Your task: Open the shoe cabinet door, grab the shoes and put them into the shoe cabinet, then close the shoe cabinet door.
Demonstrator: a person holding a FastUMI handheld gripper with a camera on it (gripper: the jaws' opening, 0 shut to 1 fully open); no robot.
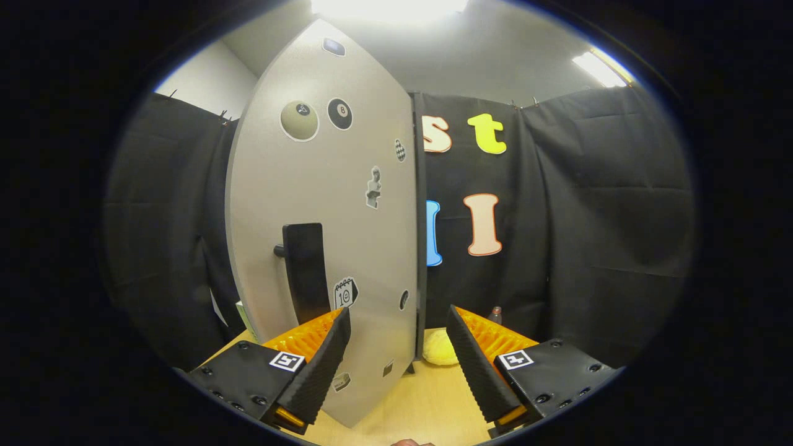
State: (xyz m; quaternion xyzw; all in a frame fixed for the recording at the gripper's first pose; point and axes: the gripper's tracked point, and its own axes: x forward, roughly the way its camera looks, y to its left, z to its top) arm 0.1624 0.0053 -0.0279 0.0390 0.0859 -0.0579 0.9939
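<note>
The shoe cabinet door (322, 210) is a flat, smooth grey panel, matt in finish and dotted with small stickers — two round billiard-ball ones near the top, a figure and a calendar lower down. It stands swung out, seen almost edge-on along its dark right edge. A long black bar handle (305, 272), rectangular and set upright on a short post, sits on the lower half of the door.

The hand-held gripper (396, 353) points straight ahead and level, its jaws spread wide with nothing between them. Its fingers (319, 365) have black ribbed rubber pads backed by orange ridged plastic, each carried on a black block with a small square marker. The left finger lies in front of the door's lower face, just below the handle; whether it touches the panel cannot be told. The right finger stands clear of the door's edge.

Beyond the fingers, on the pale wood-grain desk (427, 402), a soft yellow shoe (441, 354) lies just right of the door's edge, partly hidden behind it.
</note>
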